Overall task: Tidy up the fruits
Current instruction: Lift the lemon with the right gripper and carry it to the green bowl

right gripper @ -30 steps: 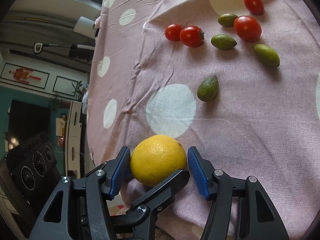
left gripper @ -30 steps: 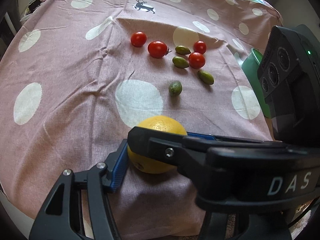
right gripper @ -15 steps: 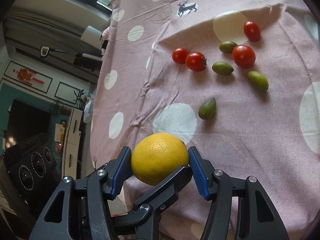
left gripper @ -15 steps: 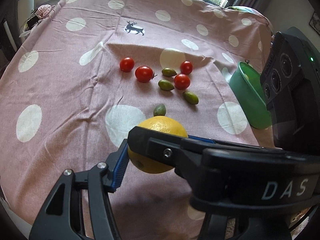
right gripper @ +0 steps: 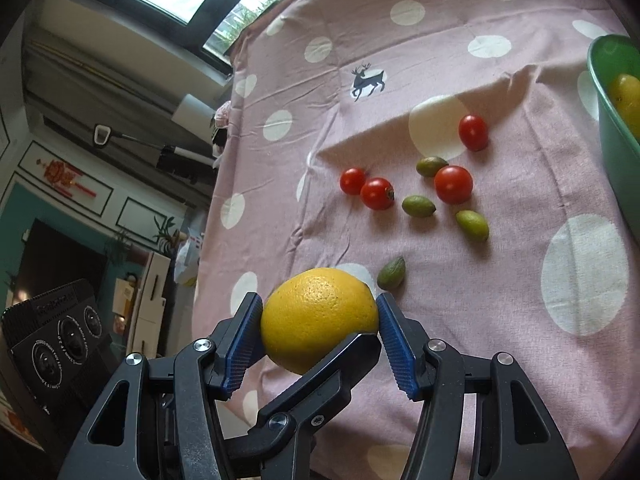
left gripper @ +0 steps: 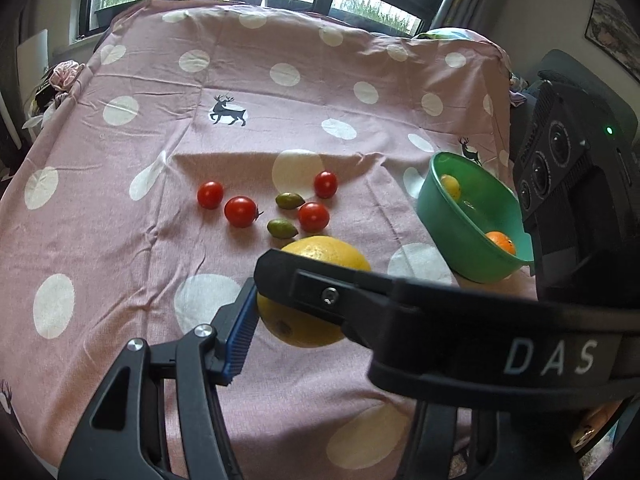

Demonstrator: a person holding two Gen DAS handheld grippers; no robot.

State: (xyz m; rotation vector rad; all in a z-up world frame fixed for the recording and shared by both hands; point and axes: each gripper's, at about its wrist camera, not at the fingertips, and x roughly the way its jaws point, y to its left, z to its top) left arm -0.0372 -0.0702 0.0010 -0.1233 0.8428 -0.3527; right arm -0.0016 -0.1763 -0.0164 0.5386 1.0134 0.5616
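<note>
While right gripper [right gripper: 320, 326] jaws tight on lemon [right gripper: 316, 304], left gripper [left gripper: 308, 312] jaws unclear; tomatoes [right gripper: 453, 184], bowl [left gripper: 448, 220] beyond.

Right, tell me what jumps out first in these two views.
The big yellow citrus fruit dominates: both grippers close on it at the near edge of the table, the right gripper with a blue pad on either side. Behind it, red cherry tomatoes and small green fruits lie scattered on the pink polka-dot tablecloth. To the right stands a green bowl already holding fruit.
</note>
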